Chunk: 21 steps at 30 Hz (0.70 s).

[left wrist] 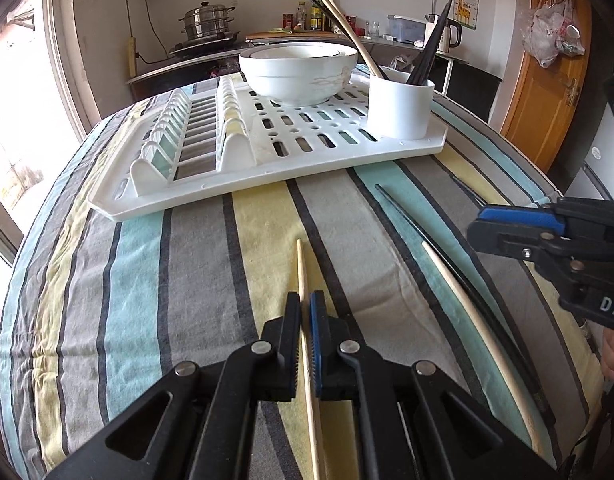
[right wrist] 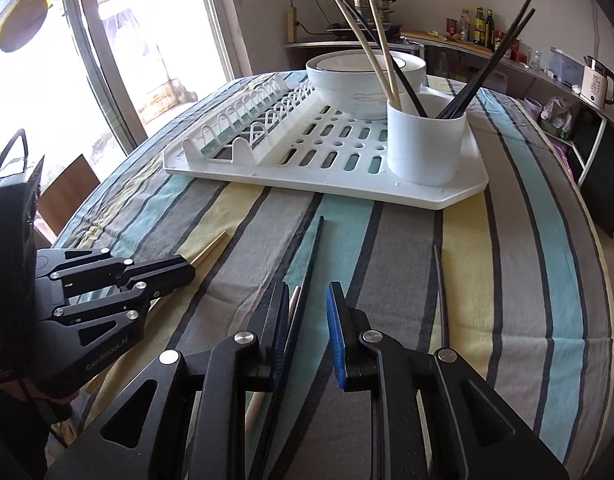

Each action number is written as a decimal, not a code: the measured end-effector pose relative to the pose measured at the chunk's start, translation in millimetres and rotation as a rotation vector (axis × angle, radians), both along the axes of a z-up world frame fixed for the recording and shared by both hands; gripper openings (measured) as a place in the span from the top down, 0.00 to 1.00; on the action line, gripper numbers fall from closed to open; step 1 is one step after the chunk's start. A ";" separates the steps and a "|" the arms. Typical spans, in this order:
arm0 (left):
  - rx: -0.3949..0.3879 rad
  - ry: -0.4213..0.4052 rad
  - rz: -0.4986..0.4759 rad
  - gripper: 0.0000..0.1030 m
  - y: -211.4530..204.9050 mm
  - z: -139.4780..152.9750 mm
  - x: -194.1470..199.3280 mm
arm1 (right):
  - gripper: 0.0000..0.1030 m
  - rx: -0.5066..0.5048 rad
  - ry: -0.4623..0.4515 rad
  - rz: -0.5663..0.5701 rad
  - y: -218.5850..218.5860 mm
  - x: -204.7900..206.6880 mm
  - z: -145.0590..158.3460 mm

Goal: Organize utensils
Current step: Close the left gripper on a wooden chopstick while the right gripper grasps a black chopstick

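We are clamping the pale wooden chopstick [left wrist: 303, 280] in the left claw [left wrist: 305, 340] near the tabletop's front edge; we are lifting it level toward the white cylindrical holder [left wrist: 399, 106] on the rack's right corner; the right claw [right wrist: 307, 336] is hanging open over the black chopstick [right wrist: 313, 256].

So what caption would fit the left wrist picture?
Left tongs clamp a wooden chopstick on the striped tablecloth, facing the white cup.
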State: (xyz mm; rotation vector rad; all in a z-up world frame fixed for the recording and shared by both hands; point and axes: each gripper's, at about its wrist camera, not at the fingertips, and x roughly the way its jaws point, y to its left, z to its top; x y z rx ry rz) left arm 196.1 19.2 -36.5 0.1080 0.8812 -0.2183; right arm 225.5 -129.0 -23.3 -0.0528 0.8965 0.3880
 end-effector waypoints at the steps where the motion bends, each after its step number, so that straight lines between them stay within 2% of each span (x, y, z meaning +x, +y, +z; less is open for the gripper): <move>1: -0.003 0.000 0.000 0.95 1.3 0.0 -0.7 | 0.81 -0.014 0.009 0.000 3.3 5.1 -2.6; 7: -0.018 0.000 -0.003 0.95 4.1 -0.1 -1.9 | 0.81 -0.060 0.047 0.005 17.7 26.2 -11.7; 12: -0.023 -0.002 -0.009 0.95 4.7 -0.1 -1.8 | 0.86 -0.098 0.059 0.007 25.9 37.9 -14.7; 14: -0.021 0.000 -0.012 0.95 4.3 0.0 -0.7 | 0.94 -0.130 0.052 0.010 29.3 39.0 -14.9; 15: -0.018 0.001 -0.014 0.95 3.9 0.1 -0.2 | 0.94 -0.138 0.050 0.014 30.5 39.2 -14.9; 21: -0.007 0.006 -0.017 0.95 1.5 0.6 3.4 | 0.95 -0.084 0.045 0.019 23.4 37.2 -8.1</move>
